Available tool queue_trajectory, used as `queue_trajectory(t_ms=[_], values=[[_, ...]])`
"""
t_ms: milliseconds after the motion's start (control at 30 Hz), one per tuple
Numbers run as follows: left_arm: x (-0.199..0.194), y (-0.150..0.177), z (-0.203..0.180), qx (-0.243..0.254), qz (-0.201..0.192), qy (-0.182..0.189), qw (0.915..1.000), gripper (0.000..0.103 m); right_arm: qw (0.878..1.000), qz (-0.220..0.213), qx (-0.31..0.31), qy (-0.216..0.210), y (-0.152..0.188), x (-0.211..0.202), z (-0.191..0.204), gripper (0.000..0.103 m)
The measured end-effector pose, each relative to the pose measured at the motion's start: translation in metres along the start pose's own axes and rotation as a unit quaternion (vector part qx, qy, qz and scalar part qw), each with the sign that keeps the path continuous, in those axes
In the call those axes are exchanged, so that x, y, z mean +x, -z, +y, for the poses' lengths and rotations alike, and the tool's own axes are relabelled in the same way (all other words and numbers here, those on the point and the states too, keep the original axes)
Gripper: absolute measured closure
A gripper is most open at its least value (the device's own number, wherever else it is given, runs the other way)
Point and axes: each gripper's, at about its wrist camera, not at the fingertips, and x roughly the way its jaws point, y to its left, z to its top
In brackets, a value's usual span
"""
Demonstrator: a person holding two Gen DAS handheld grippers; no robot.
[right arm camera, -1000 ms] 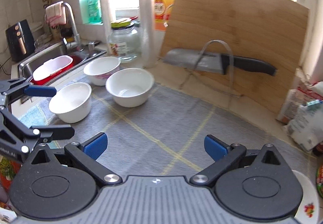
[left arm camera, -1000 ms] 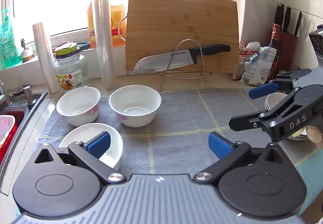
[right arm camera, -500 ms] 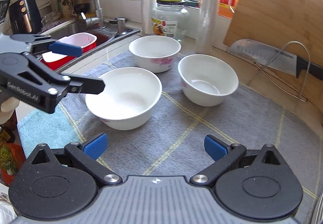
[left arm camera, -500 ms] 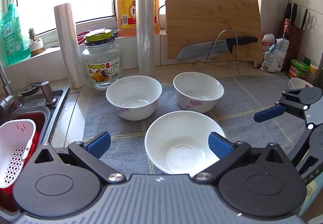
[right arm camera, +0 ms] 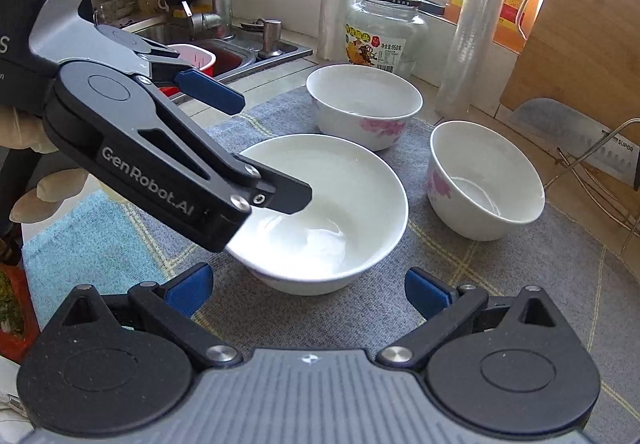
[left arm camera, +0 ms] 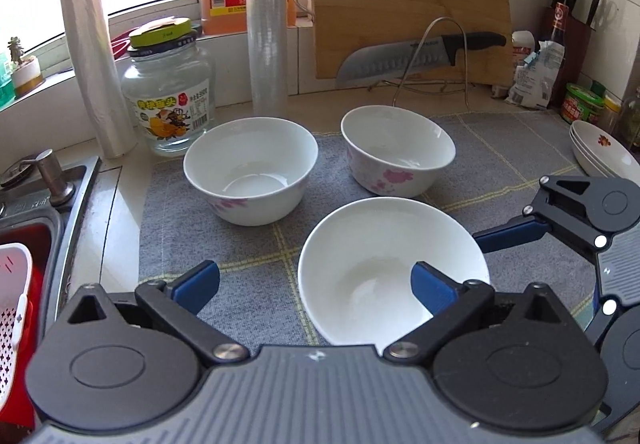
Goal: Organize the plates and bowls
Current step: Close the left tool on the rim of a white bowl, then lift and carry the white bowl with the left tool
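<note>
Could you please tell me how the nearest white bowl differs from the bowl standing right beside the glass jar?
The nearest bowl looks wider and shallower; the bowl by the jar is deeper with steeper walls. The nearest bowl has the left gripper straddling its rim; the bowl by the jar stands untouched. Both are white, empty and upright on the grey mat.

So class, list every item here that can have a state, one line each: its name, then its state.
left gripper: open, jaws just closing slightly, one finger over the near bowl
right gripper: open, nothing between the jaws
near bowl: upright, empty
left bowl: upright, empty
right bowl: upright, empty
jar: lid on
plates: stacked
knife: resting on a wire rack
</note>
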Motion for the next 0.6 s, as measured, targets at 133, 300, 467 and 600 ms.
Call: queue_trajectory(t_ms=[133,300,467,600], values=[[0.008,-0.005,0.004,-0.002,0.017,0.028,0.9995,0.011,1.0,-0.003,-0.002,0.004,0.0,0.002,0.001,0.0],[0.016,-0.008,0.007,0.0,0.034,0.051,0.9981,0.026,1.0,-0.003,0.001,0.007,-0.001,0.005,-0.001,0.0],[0.021,-0.009,0.006,-0.001,0.046,0.071,0.9965,0.031,1.0,-0.007,-0.012,0.009,-0.004,0.008,0.001,0.002],[0.024,-0.011,0.004,0.007,0.05,0.077,0.9957,0.036,1.0,-0.008,-0.024,0.013,-0.006,0.01,0.003,0.008]])
